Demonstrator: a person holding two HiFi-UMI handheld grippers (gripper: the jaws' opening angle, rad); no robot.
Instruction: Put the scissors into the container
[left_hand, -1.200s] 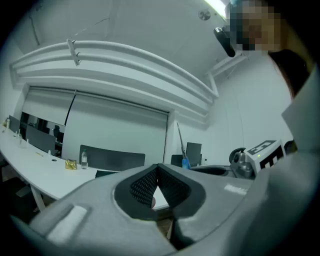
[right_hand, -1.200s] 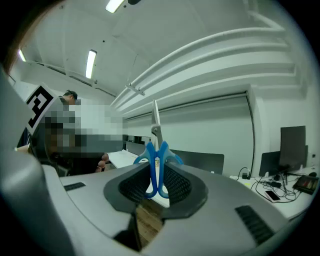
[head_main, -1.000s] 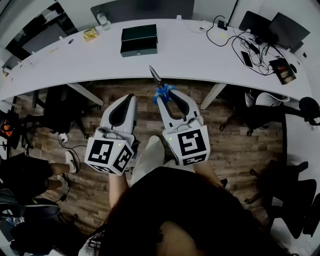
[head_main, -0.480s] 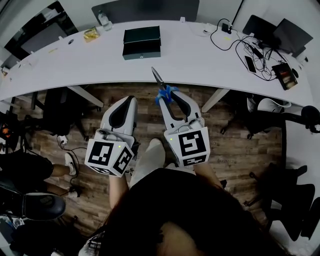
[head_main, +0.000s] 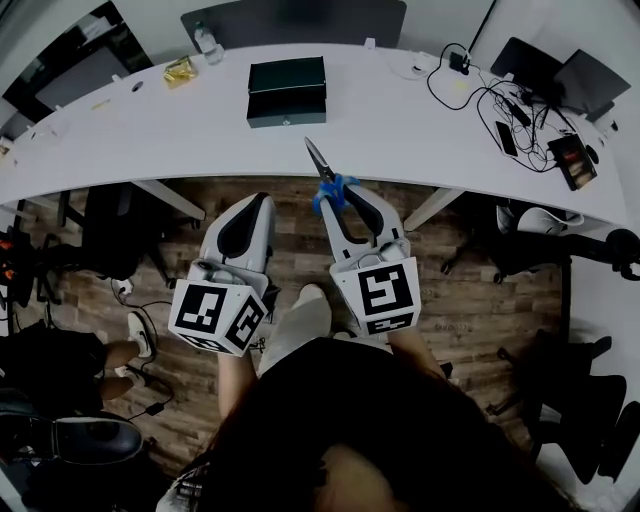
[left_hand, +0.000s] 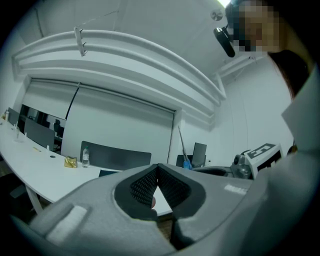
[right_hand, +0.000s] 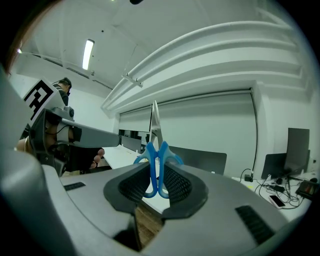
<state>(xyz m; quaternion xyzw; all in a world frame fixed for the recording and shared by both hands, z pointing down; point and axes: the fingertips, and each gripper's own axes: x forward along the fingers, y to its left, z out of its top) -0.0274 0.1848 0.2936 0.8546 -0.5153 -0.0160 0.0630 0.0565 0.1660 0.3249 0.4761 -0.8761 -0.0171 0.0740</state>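
Blue-handled scissors (head_main: 330, 187) stick out of my right gripper (head_main: 336, 193), blades pointing toward the white table (head_main: 400, 125). In the right gripper view the pads are shut on the blue handles of the scissors (right_hand: 157, 167), which stand upright in the right gripper (right_hand: 157, 175). The container, a dark green box (head_main: 287, 90), lies on the table ahead and slightly left of the blade tips. My left gripper (head_main: 254, 203) is level beside the right one, over the wooden floor. In the left gripper view the left gripper (left_hand: 157, 170) has its pads touching at the tips with nothing held.
A water bottle (head_main: 205, 40) and a yellow packet (head_main: 181, 68) sit at the table's far left. Cables, a phone (head_main: 503, 138) and monitors (head_main: 545, 62) crowd its right end. Office chairs (head_main: 530, 235) stand on the right, and another person's legs (head_main: 60, 350) show on the left.
Both grippers have moved forward toward the table, the right one still carrying the scissors. The box and table edge now sit a little nearer in the head view.
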